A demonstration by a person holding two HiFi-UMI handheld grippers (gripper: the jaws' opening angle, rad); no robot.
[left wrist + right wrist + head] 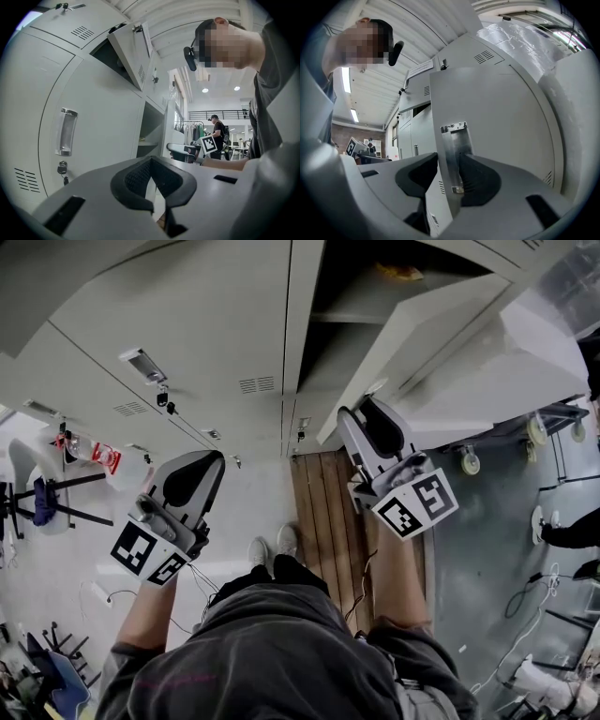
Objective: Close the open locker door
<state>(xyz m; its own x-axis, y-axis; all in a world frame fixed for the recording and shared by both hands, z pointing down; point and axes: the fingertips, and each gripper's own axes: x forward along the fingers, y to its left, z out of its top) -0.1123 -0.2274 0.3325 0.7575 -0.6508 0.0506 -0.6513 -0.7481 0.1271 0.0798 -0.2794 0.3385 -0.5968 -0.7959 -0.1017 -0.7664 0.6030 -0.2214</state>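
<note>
Grey plastic right gripper [450, 174]: jaws clamped on the free edge of the pale grey sheet-metal locker door [501, 117], one pad on each face.
Left gripper [150, 161]: jaws together, nothing between them; held low, in front of the shut lockers and apart from the door.
Bare steel latch plate [454, 150]: fixed at the door's edge, lying against the right-hand pad.
Task item position: the door stands swung well out from the dark open compartment [375, 292], between the person and the shelf inside.
Step, as judged: the push home is not yet made.
Risk, slip: painted sheet is smooth; a sideways pull could slide the pads off the edge.
Risk, trapping: a jaw kept on the inner face would be pinched against the frame.
Risk, rebound: a hard swing may bounce the door open unlatched.
</note>
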